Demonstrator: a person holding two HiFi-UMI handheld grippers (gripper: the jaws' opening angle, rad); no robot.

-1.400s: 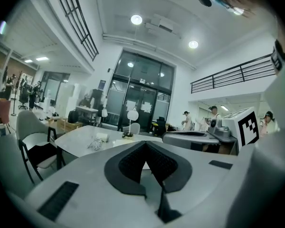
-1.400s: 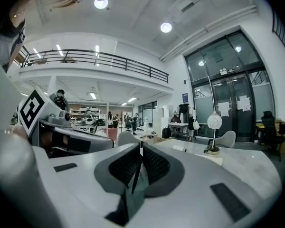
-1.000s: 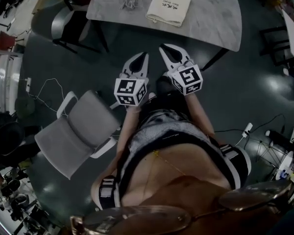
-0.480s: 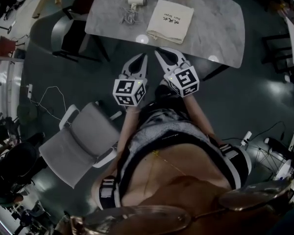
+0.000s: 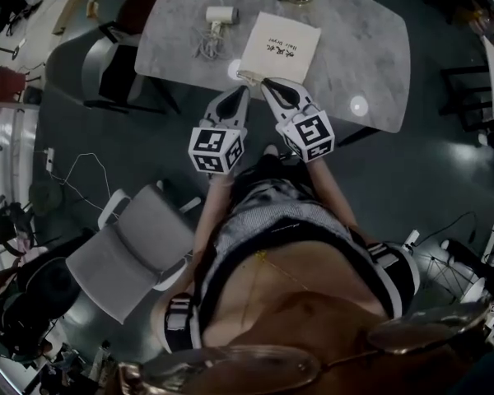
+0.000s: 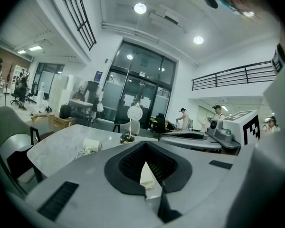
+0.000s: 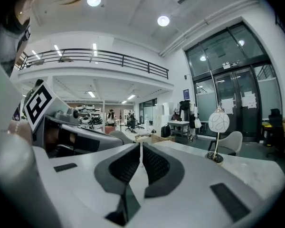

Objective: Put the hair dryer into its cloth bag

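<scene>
Seen from the head, the cloth bag lies on the table just ahead of the left gripper and right gripper. The hair dryer lies beyond the bag, to its left. The left gripper view shows closed, empty jaws with the dryer ahead-left, and the right gripper view likewise shows jaws closed on nothing.

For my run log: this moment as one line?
left gripper shut, empty | right gripper shut, empty | dryer on table beside bag | bag flat

The table is pale grey with marbled veining. The cloth bag is cream with dark print, and the hair dryer is white. The left gripper and right gripper are light grey with black pads and black-and-white square markers. The chair at lower left is grey.
</scene>
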